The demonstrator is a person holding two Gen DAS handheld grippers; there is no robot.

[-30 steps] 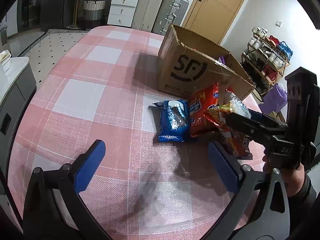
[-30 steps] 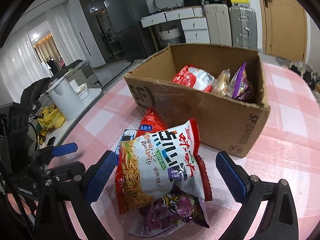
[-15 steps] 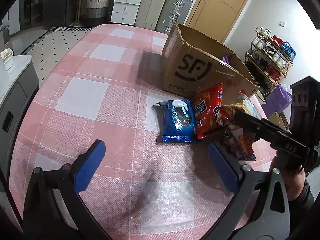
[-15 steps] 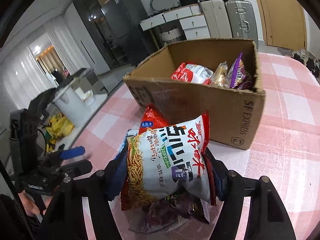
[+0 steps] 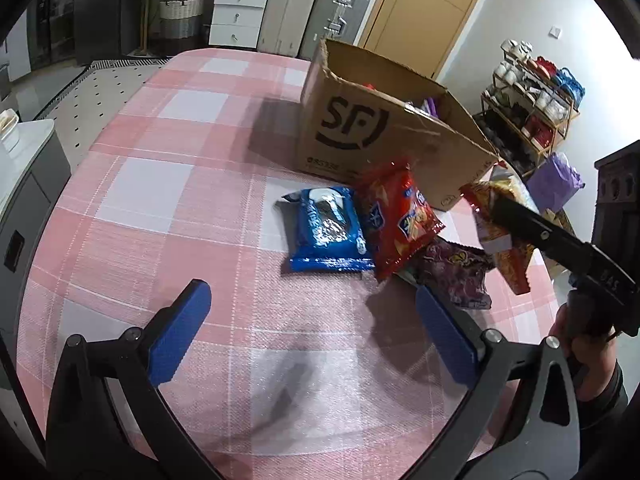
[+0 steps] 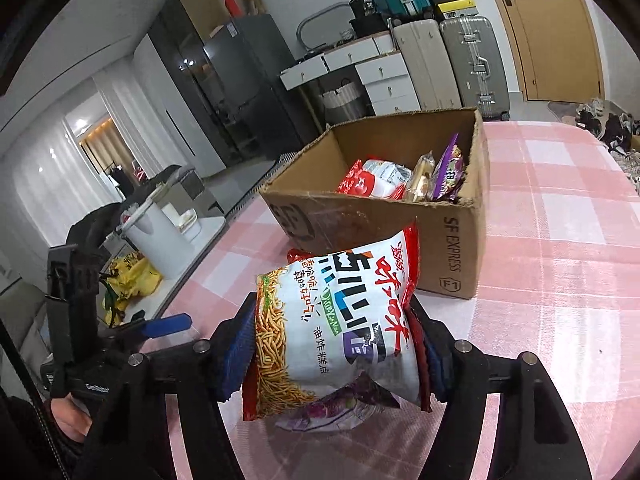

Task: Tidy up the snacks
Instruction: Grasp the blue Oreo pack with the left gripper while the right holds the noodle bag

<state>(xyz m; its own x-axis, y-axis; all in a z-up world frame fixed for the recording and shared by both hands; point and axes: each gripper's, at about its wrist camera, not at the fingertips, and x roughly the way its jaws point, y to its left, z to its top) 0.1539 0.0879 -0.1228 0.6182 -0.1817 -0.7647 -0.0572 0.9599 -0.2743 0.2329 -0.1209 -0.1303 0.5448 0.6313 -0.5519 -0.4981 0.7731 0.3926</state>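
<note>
White-red noodle-snack bag (image 6: 340,328) | clamped between right gripper (image 6: 334,354) pads (lifted)

Left wrist cam sits above the pink-and-white checked tablecloth (image 5: 168,184), tilted steeply down past its own blue-padded fingers (image 5: 180,336), facing the brown cardboard SF box (image 5: 360,128) and wooden door. Right wrist cam is lower and closer, shallower tilt, looking across the same box (image 6: 452,248) toward the dark fridge. Shared: box, tablecloth, silver suitcases (image 5: 340,12). Each cam catches the other's rig.
</note>
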